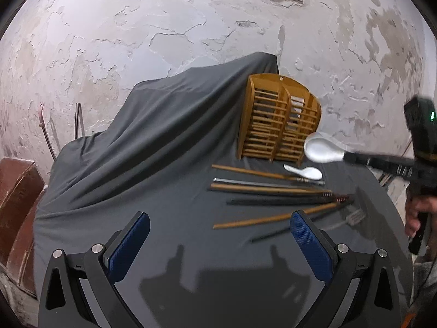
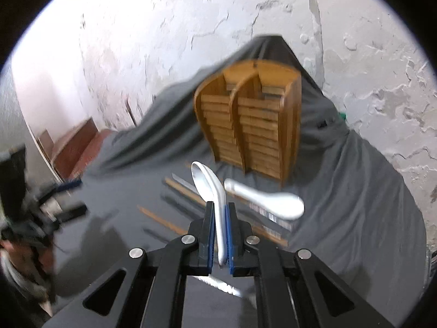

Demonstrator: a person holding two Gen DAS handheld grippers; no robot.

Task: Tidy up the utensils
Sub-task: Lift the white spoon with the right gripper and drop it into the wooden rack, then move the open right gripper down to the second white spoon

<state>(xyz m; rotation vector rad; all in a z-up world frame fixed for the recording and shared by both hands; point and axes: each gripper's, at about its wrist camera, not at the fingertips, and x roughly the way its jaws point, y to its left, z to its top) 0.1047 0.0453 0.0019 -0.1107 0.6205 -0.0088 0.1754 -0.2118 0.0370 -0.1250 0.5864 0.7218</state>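
Utensils lie in a loose row on the table (image 1: 169, 218), which is covered by a dark grey cloth, just in front of a slatted two-compartment wooden utensil holder (image 1: 278, 120) that stands upright near the cloth's raised back fold. The row holds several brown wooden chopsticks (image 1: 262, 173), a silver metal chopstick (image 1: 254, 182), black chopsticks (image 1: 275, 201) and, at the right end, a blurred metal fork (image 1: 355, 216). A small white ceramic soup spoon (image 1: 304, 171) rests on the cloth at the holder's foot, just beside the nearest chopsticks.

The right gripper (image 2: 220, 235) is clamped on the handle of a second white ceramic soup spoon (image 2: 209, 183), its blue pads pressed against either side of the handle. This spoon is off the cloth, bowl forward, in the air in front of the holder and above the lying spoon. In the left wrist view it hangs beside the holder's lower right corner.

The left gripper (image 1: 220, 243) hovers over the bare near part of the cloth with its blue-padded fingers (image 1: 128, 243) spread wide and nothing between them. A cracked, peeling plaster wall (image 1: 136, 27) rises behind the table.
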